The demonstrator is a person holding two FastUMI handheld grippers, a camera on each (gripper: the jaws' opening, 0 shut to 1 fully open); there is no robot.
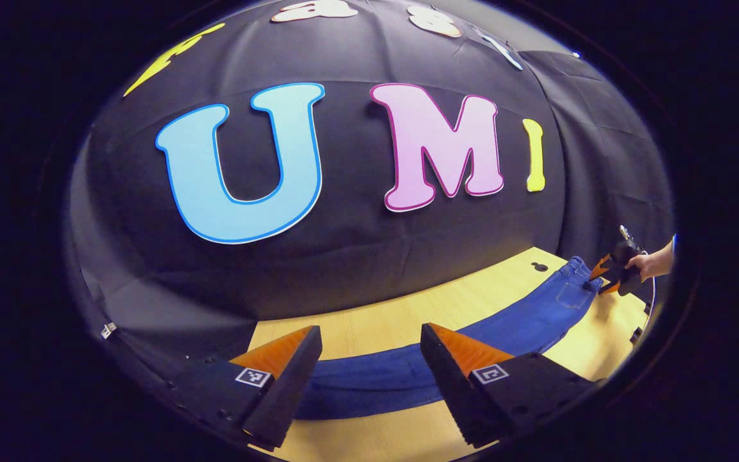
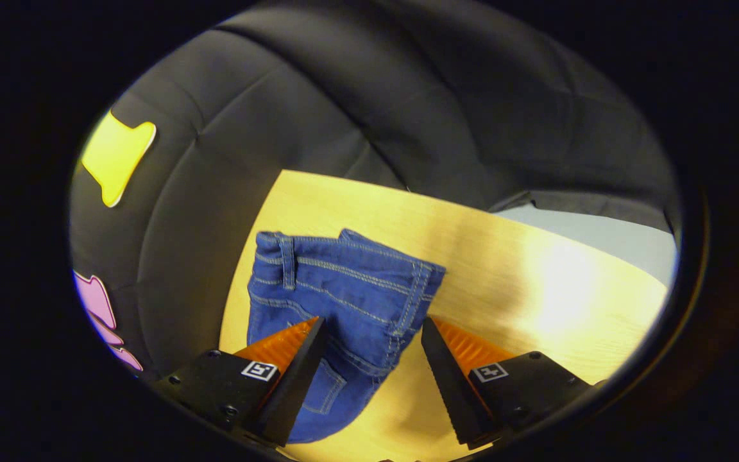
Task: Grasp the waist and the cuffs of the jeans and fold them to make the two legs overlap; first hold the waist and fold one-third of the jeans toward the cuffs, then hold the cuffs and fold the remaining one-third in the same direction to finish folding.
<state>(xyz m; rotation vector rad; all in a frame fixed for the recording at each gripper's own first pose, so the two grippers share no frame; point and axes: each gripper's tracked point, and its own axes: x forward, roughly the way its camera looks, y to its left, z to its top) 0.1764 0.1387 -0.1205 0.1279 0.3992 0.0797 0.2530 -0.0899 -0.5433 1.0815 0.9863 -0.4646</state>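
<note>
Blue jeans (image 1: 472, 340) lie stretched across the wooden table (image 1: 369, 327), the legs overlapped into one strip. In the left gripper view my left gripper (image 1: 369, 353) is open above the leg end, the denim passing between and below its fingers. The waist (image 1: 578, 273) lies far right, where a hand holds the right gripper (image 1: 607, 276) at it. In the right gripper view the waist (image 2: 344, 276) with its belt loops lies just ahead, and my right gripper (image 2: 373, 340) is open over the hip part, one finger on each side of the cloth.
The black cloth wall (image 1: 344, 256) rises right behind the table's far edge. A small dark hole (image 1: 540, 266) marks the tabletop near the waist. Bare wood (image 2: 536, 282) spreads to the right of the waist, with grey floor (image 2: 600, 237) beyond the table's edge.
</note>
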